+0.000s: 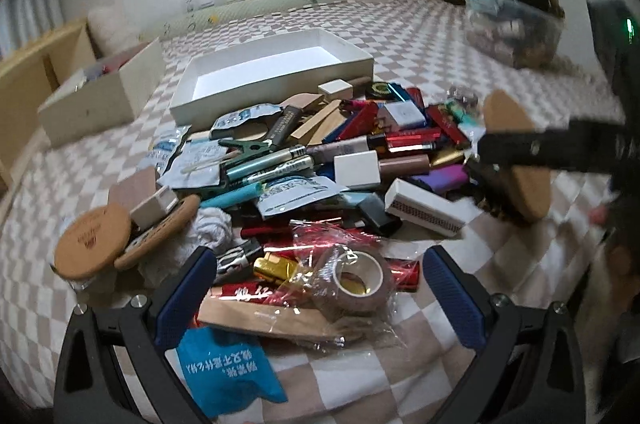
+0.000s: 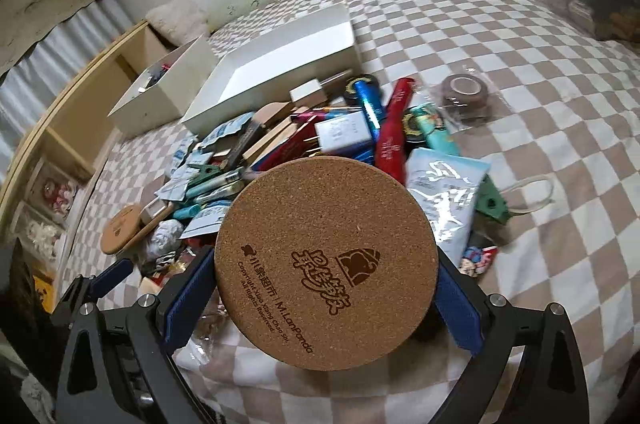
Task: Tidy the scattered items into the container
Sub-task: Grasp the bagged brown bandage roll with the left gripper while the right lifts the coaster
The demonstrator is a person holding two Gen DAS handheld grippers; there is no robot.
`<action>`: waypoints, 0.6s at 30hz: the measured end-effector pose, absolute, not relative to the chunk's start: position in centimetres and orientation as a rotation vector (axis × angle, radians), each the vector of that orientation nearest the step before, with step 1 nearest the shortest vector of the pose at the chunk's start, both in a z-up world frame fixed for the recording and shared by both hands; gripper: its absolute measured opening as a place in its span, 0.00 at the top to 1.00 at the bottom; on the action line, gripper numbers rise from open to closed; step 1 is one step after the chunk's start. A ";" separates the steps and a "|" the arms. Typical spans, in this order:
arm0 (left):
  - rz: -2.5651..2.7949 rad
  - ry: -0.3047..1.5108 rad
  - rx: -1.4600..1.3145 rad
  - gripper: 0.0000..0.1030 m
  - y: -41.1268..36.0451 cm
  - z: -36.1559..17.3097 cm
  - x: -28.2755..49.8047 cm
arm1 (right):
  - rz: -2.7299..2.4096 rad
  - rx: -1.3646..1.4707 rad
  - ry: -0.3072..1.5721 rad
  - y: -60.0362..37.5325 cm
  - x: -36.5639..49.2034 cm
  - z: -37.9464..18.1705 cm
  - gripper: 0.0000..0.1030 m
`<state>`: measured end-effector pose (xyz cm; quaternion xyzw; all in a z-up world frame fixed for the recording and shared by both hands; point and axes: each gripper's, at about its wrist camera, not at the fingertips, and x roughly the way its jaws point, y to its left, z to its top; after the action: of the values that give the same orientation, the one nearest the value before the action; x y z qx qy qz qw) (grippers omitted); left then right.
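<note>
The white tray [image 1: 272, 63] at the far side of the pile [image 1: 320, 159] looks bare inside, so by this judgement the tidying has hardly begun; nearly everything remains heaped on the checked bedcover [image 1: 440, 35]. The right gripper [image 2: 326, 276] pinches a cork coaster [image 2: 326, 262] by its edges, held flat above the pile's near side, short of the tray. The left gripper [image 1: 320, 288] hangs low over a tape roll [image 1: 358, 278] in cellophane, its jaws spread wide and holding nothing.

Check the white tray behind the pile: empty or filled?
Empty. The white tray shows only bare floor and walls in both views; the pile lies in front.
</note>
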<state>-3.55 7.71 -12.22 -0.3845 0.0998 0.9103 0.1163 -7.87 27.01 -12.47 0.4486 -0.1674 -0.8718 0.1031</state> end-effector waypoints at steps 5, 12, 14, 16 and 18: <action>2.667 0.352 -1.150 0.00 8.3 -13.2 -4.0 | -2.576 1.342 -0.524 27.6 -7.8 -12.9 0.04; 2.620 0.307 -1.214 0.22 8.2 -14.5 -4.4 | -2.573 1.356 -0.519 27.6 -7.6 -13.3 0.04; 2.602 0.305 -1.227 0.27 8.3 -14.8 -4.4 | -2.572 1.358 -0.514 27.4 -7.5 -13.4 0.04; 2.589 0.307 -1.228 0.35 8.6 -14.9 -4.2 | -2.565 1.362 -0.508 27.2 -7.5 -13.5 0.04; 2.576 0.302 -1.225 0.39 8.7 -14.9 -3.9 | -2.561 1.367 -0.500 27.0 -7.4 -13.6 0.04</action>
<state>-3.91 8.71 -14.89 -0.4232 0.1043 0.8896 0.1361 -7.36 27.03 -13.64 0.4618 -0.1689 -0.8653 0.0976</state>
